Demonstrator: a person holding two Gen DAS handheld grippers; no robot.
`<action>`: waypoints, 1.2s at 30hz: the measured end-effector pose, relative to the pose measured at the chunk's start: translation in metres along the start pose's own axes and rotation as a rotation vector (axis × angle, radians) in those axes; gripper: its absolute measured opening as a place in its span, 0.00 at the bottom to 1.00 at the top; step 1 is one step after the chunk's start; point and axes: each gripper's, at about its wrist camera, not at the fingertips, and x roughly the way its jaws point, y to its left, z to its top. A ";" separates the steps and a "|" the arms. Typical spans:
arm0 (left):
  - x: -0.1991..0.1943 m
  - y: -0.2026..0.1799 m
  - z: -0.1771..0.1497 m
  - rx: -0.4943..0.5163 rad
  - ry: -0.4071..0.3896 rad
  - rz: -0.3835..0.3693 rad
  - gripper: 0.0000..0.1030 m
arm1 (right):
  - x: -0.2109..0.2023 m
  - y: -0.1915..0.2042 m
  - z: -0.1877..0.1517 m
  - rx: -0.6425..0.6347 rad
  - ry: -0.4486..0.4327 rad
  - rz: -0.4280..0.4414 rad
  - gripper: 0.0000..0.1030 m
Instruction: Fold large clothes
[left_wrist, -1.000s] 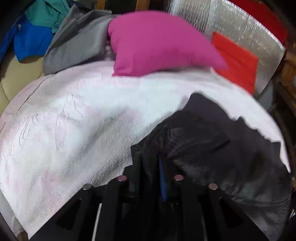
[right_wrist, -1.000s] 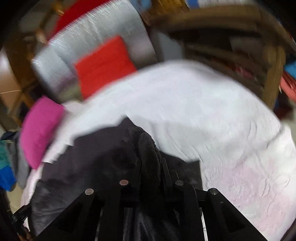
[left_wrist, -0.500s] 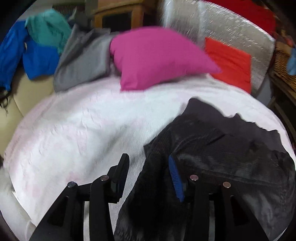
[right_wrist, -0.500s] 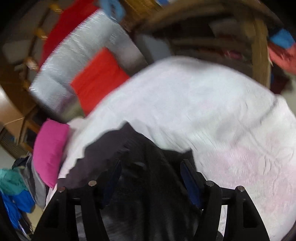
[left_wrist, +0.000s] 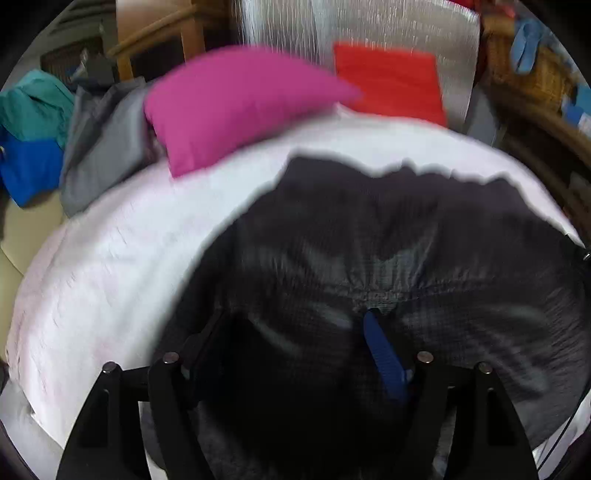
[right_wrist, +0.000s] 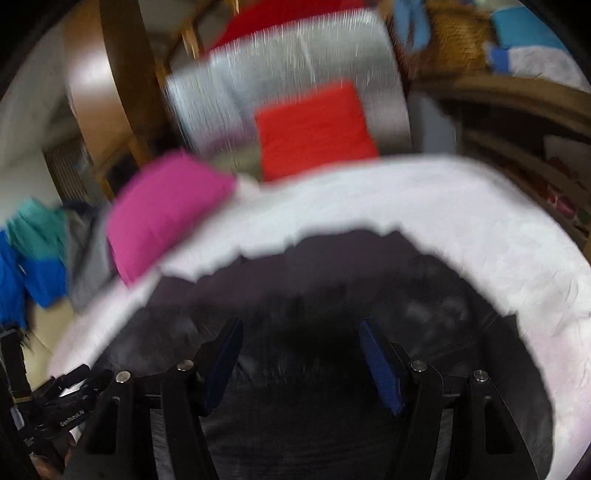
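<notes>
A large dark grey-black garment (left_wrist: 388, 251) lies spread on a white quilted bed cover (left_wrist: 122, 258). It also shows in the right wrist view (right_wrist: 332, 288), on the same cover (right_wrist: 424, 199). My left gripper (left_wrist: 291, 343) is open, its jaws wide apart just above the garment's near part. My right gripper (right_wrist: 301, 354) is open too, jaws wide apart over the garment, holding nothing. Both views are blurred by motion.
A magenta pillow (left_wrist: 236, 103) and a red cushion (left_wrist: 388, 81) lie at the back against a silver padded panel (left_wrist: 369, 26). Grey, teal and blue clothes (left_wrist: 74, 129) are piled at the back left. Wooden shelving (right_wrist: 517, 122) stands on the right.
Both grippers were shut on the dark garment a second ago, then opened and let it go. The garment now lies flatter and wider on the cover, and both cameras have swung toward its middle.
</notes>
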 end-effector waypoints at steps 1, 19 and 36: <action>0.000 -0.001 0.000 -0.003 -0.012 0.014 0.82 | 0.021 -0.003 -0.002 0.009 0.097 -0.020 0.67; 0.015 0.006 0.009 -0.018 0.130 0.033 0.99 | 0.006 0.002 0.004 -0.125 0.101 0.006 0.76; 0.037 0.025 0.033 -0.050 0.101 0.238 0.99 | 0.048 -0.075 0.056 0.126 0.047 -0.119 0.42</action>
